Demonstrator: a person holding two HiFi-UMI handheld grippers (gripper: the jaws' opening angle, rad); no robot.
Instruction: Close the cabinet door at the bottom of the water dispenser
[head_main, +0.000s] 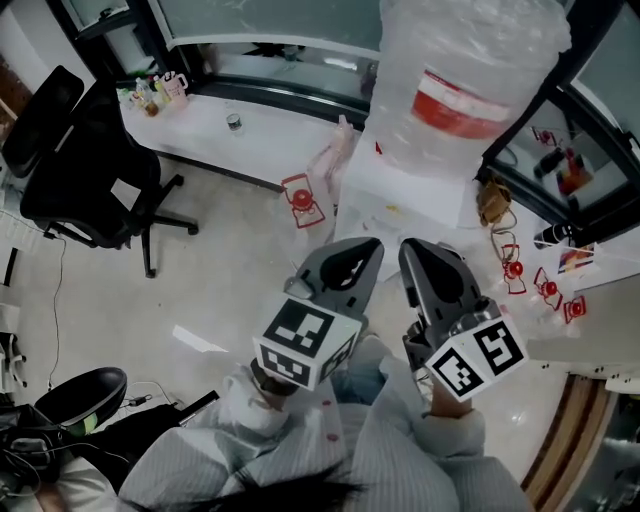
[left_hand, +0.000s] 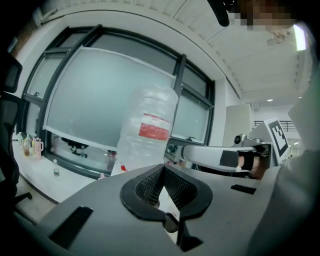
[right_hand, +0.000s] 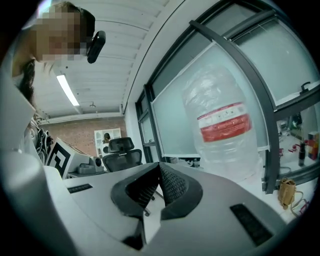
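The water dispenser (head_main: 400, 190) stands straight ahead, white, with a big clear bottle (head_main: 465, 80) with a red label on top. That bottle (left_hand: 150, 132) fills the middle of the left gripper view and also shows in the right gripper view (right_hand: 225, 130). The cabinet door at the dispenser's foot is hidden in every view. My left gripper (head_main: 370, 245) and right gripper (head_main: 420, 250) are held side by side in front of the dispenser, pointing roughly level at it. The left gripper (left_hand: 162, 167) is shut on nothing. The right gripper (right_hand: 160, 166) is shut on nothing too.
A black office chair (head_main: 90, 170) stands at the left beside a white table (head_main: 260, 140) that carries small bottles. Red clip-like objects (head_main: 300, 200) lie on the floor left of the dispenser, and more of them (head_main: 515, 270) at its right. Windows run behind.
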